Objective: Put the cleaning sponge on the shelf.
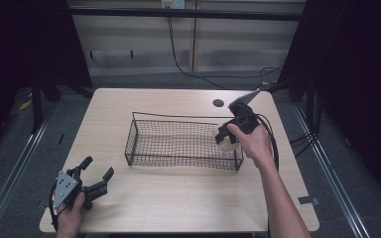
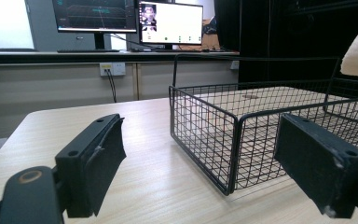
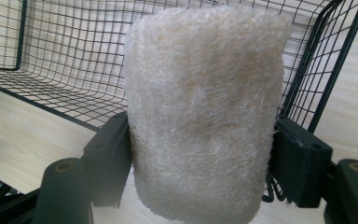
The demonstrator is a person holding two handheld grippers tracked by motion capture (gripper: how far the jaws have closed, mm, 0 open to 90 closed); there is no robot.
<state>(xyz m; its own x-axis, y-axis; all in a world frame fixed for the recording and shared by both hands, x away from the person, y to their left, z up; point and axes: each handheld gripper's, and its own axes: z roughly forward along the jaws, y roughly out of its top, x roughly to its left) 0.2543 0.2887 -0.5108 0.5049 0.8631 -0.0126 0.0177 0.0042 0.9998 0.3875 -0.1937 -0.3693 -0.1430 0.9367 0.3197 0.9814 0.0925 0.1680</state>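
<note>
On the near left corner of the counter [image 1: 178, 198] the left hand-held gripper [image 1: 95, 174] rests low in the person's hand, its jaws spread wide with nothing between them. The left gripper view looks between those two black jaws toward the near end of the basket [image 1: 181, 141], which sits apart from them.

The basket is a black wire one, long and shallow, standing in the middle of the counter. Its mesh floor looks bare, with pale wood showing through.

At the basket's right end the right hand-held gripper [image 1: 224, 135] is tipped down over the rim and is clamped on a roll [image 3: 203, 112], a pale cream cylinder with a fuzzy, fibrous surface like a loofah or a rolled cloth. In the right gripper view one jaw presses each side of the roll at about its middle, and the roll stands upright between them, above the wire at the basket's end. Whether it touches the wire I cannot tell.

By its look the roll is light and soft, likely springy under pressure, and its rough nap should keep it from slipping. It does not seem fragile, though a hard squeeze could flatten it. Across the curved sides at mid-height, as it is held here, seems the best place to grip it, since that keeps it balanced.
</note>
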